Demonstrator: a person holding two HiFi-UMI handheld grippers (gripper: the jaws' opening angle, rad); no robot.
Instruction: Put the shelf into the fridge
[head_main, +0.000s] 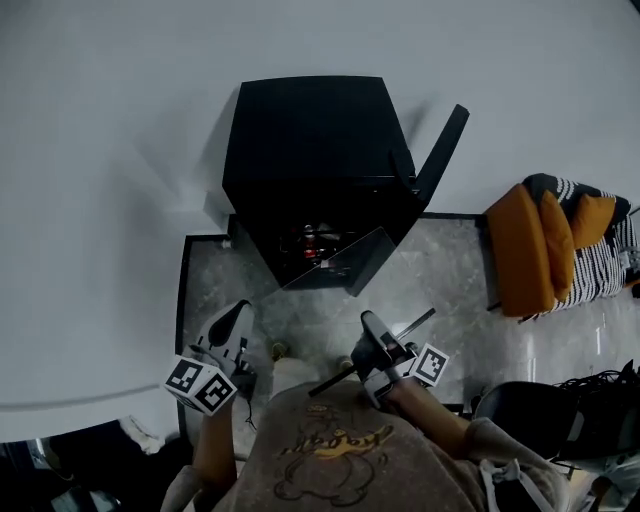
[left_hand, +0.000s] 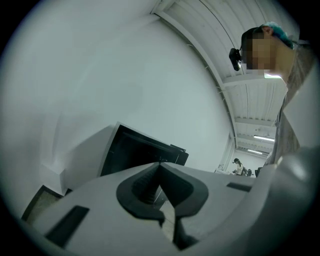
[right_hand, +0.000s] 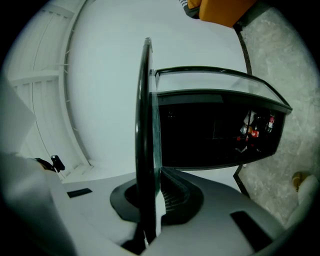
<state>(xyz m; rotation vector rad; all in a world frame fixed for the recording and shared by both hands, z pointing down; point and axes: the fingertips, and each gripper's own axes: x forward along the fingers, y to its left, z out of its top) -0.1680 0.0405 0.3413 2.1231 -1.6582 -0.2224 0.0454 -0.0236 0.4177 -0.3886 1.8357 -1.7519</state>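
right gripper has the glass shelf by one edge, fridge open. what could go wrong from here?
1. The shelf is held at one edge by the right gripper alone, and the left gripper is shut on nothing. The pane could pivot or slip in the fingers.
2. Bottles stand inside the fridge, so the shelf's leading edge may knock them.
3. The open door stands to the right, and a shelf corner could clip it.

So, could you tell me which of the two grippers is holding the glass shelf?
The right gripper: it is shut on the shelf at its dark edge, facing the open fridge. The left gripper is shut on nothing.
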